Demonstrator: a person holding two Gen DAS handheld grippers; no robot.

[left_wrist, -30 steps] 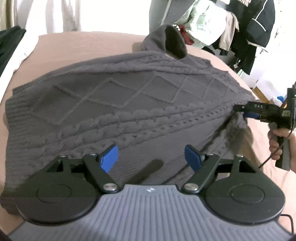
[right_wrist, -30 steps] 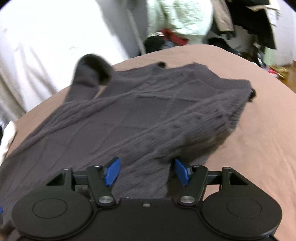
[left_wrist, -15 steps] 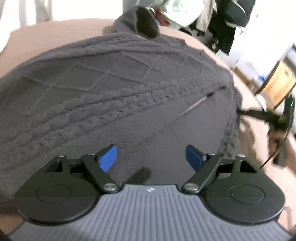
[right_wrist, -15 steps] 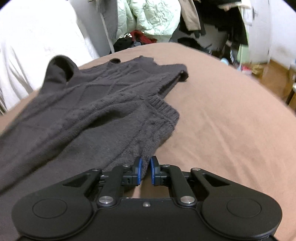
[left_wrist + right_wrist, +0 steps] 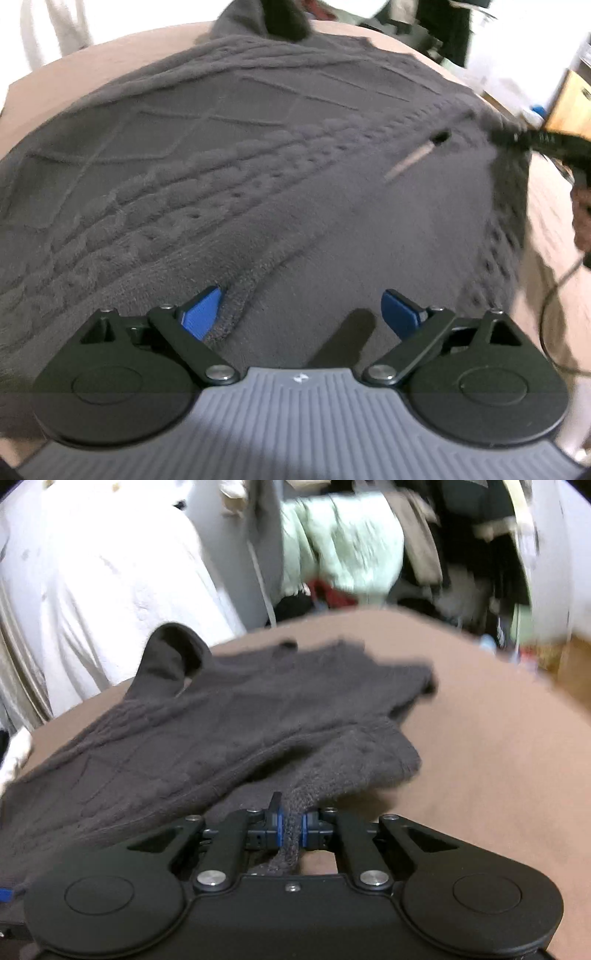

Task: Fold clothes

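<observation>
My left wrist view sits just behind the left gripper (image 5: 301,314), tilted steeply down, so close that the grey sweater (image 5: 258,166) fills everything ahead of the fingers. My right wrist view rides behind the right gripper (image 5: 291,829) and looks out at a shallower angle, past its fingertips across the brown bed cover (image 5: 480,738) to the hanging clothes (image 5: 351,554) beyond. Both views share the sweater and the cover; the right gripper also shows far right of my left fingers
</observation>
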